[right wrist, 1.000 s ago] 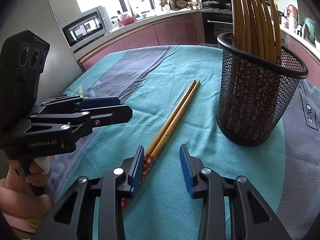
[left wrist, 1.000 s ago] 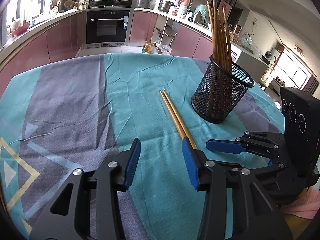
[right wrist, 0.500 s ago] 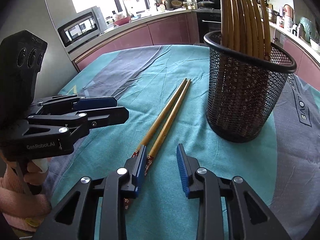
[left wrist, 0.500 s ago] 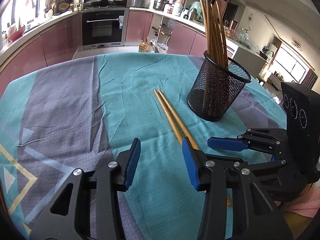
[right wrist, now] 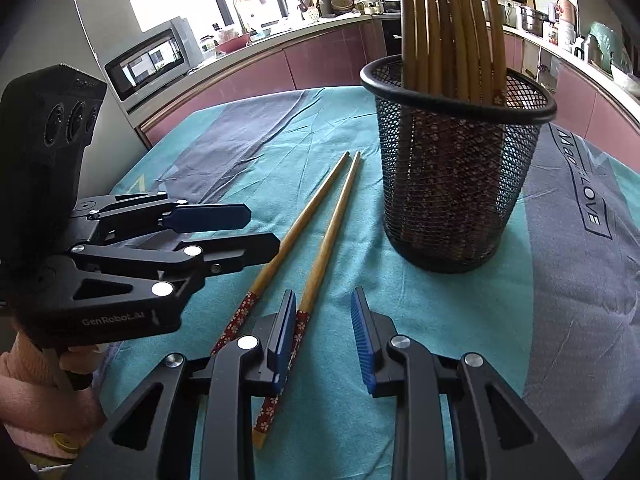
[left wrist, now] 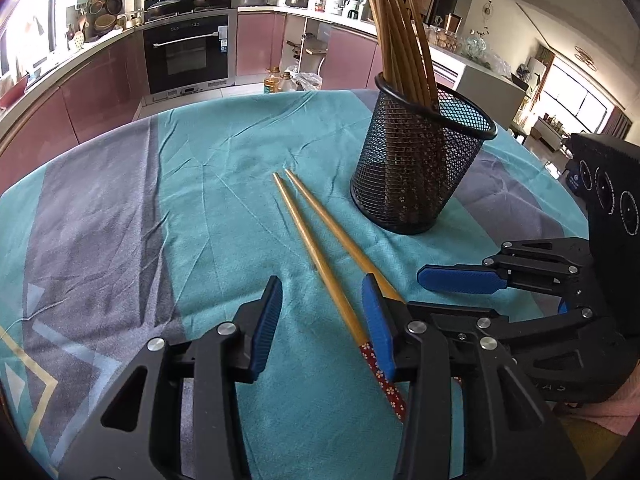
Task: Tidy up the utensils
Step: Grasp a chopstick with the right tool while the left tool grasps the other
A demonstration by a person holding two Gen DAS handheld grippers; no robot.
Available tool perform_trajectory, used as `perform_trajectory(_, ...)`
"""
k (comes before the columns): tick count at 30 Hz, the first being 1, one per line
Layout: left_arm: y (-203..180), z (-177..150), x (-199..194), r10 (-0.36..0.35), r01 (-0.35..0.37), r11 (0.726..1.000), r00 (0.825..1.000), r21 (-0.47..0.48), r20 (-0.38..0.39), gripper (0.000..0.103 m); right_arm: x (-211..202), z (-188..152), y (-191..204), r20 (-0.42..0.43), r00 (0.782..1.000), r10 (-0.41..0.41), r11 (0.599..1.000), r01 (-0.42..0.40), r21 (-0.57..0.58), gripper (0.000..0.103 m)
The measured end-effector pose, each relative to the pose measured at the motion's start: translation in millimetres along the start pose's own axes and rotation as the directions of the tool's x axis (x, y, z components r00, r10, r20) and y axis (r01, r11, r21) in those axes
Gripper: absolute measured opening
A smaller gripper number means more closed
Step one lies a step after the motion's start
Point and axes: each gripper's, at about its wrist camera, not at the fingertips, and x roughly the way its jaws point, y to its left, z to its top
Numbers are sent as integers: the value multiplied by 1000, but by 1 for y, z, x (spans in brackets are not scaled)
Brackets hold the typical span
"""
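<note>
Right wrist: both claws (right wrist: 323, 332) (left wrist: 322, 320) gape over chopsticks (right wrist: 320, 232) beside mesh holder (right wrist: 452, 184).

The bundled chopsticks (right wrist: 448, 24) run off the top edge — their tips unseen.

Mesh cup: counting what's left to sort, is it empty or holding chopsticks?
Holding chopsticks: a bundle stands upright inside the mesh cup. Two loose chopsticks lie on the tablecloth beside it.

"GenRobot.AI": left gripper (right wrist: 224, 232) body | "LOVE": tablecloth (right wrist: 592, 216)
</note>
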Motion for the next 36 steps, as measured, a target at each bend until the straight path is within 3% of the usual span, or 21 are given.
perform_trajectory(4,-7,1,12,24,-23,1000,999,20,-31,35,-1,-1,-2,0,1000,1,1000,-1,1,27)
perform_trajectory(12,-3,-5,13,34,-35,999,999,-7,-38,15,0,2,-2,0,1000,-3,1000,3,-7,27)
perform_trajectory(23,2,-10,8,24,-26,999,999,-44,-39,14,19,25,2,1,1000,-7,1000,7,-24,20)
perform_trajectory(36,4,-6,9,15,-17,999,999,-41,-37,16,28,33,-10,14,1000,0,999,-1,49,6)
